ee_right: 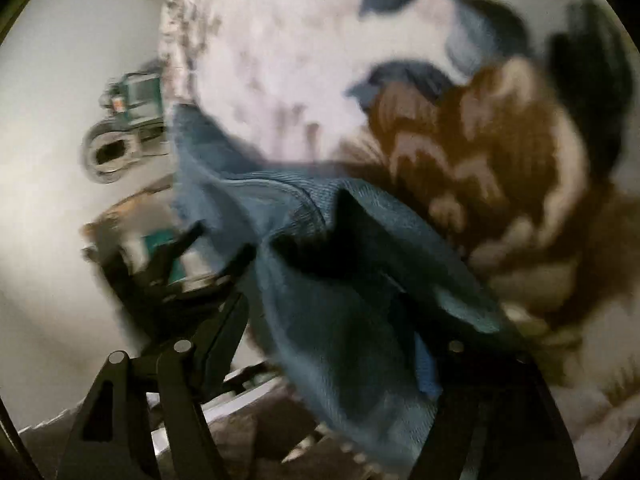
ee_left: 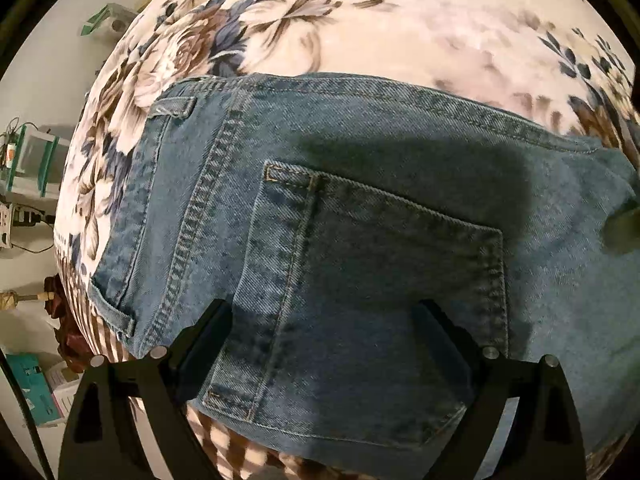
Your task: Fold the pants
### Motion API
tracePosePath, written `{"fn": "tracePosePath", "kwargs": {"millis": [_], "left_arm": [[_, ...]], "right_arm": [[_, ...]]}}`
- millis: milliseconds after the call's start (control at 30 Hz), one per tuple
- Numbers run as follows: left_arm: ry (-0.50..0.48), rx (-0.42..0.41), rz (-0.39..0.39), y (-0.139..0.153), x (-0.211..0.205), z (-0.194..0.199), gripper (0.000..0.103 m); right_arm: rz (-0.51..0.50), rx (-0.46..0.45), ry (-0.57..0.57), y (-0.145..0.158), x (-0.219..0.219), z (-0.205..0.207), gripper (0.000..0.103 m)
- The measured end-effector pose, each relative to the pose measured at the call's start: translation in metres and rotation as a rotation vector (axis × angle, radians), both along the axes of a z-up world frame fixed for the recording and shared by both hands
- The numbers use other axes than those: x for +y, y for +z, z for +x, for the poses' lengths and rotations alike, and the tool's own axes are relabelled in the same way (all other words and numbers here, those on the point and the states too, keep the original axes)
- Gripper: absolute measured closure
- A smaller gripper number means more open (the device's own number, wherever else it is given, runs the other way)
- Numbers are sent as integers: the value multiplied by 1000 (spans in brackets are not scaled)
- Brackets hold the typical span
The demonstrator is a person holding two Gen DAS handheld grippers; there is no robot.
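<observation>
Left claw (ee_left: 322, 316): spread wide, clamped on nothing, poised low over the seat of the pants (ee_left: 360, 240), black fingers (ee_left: 208, 332) either side of the back pocket (ee_left: 372, 300). Dark shadow of the tool across pocket and yoke. Pants of blue denim, lying flat with the waistband (ee_left: 400, 98) toward the far side, a belt loop (ee_left: 176, 106) at the left end, a heavy double-stitched seam running down beside the pocket. Beneath them a floral bedspread (ee_left: 360, 20) in cream, brown and slate blue, with a striped border showing at the near edge. Beyond the bed's left side, on the pale floor (ee_left: 32, 80), a clutter of teal boxes (ee_left: 32, 396), cables and small items.

Right claw (ee_right: 320, 276): tilted, picture heavily smeared by motion. Left finger (ee_right: 224, 320) in plain sight; right finger buried under a bunched, lifted fold of the same denim (ee_right: 340, 320) draped across the tool. Cannot tell whether pinched on the cloth or merely under it. Bedspread with a large brown rose (ee_right: 480, 168) off to the right; blurred teal objects (ee_right: 136, 92) and pale floor to the left.
</observation>
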State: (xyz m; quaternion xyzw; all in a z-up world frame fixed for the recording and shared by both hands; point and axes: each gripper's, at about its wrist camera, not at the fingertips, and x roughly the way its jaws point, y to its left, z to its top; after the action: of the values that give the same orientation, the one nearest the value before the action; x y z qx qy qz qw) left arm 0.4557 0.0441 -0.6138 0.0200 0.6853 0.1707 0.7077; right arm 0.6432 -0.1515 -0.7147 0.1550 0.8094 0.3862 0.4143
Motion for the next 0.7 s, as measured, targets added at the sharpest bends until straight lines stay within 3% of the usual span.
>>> {"fn": "tracePosePath", "kwargs": {"millis": [67,200,333,367,467,500,533,567,600,700], "left_arm": [[-7,-1,-3,-1,-1,-1,8],[-20,-5,-15,1,-1,-4,8],[-5,-4,-26,2,0,-6,8],[-1,-4,-29,3,1,-6,8],[0,-4,-30,5,0,-7,8],[-8,-4,-25,5,-2,-7,8],[-16,-5,-20,6,-4,-7,8],[-23,-3,-18,6,-5,-8,8],[-32,0,-15,6,-6,-9,8],[-47,-2,-4,9,-9,-13,8]], "right_arm": [[12,24,-86,2,-8,9,93],[66,56,-352,1,-76,39,97],[95,151,-373,-8,-94,44,95],[115,177,-359,-7,-92,44,90],[127,153,-334,-9,-50,37,49],[112,126,-319,-9,-34,32,48],[64,91,-292,-10,-25,32,51],[-27,30,-259,-11,-18,34,76],[-86,13,-248,-15,-15,30,85],[-106,23,-336,-7,-34,38,85]]}}
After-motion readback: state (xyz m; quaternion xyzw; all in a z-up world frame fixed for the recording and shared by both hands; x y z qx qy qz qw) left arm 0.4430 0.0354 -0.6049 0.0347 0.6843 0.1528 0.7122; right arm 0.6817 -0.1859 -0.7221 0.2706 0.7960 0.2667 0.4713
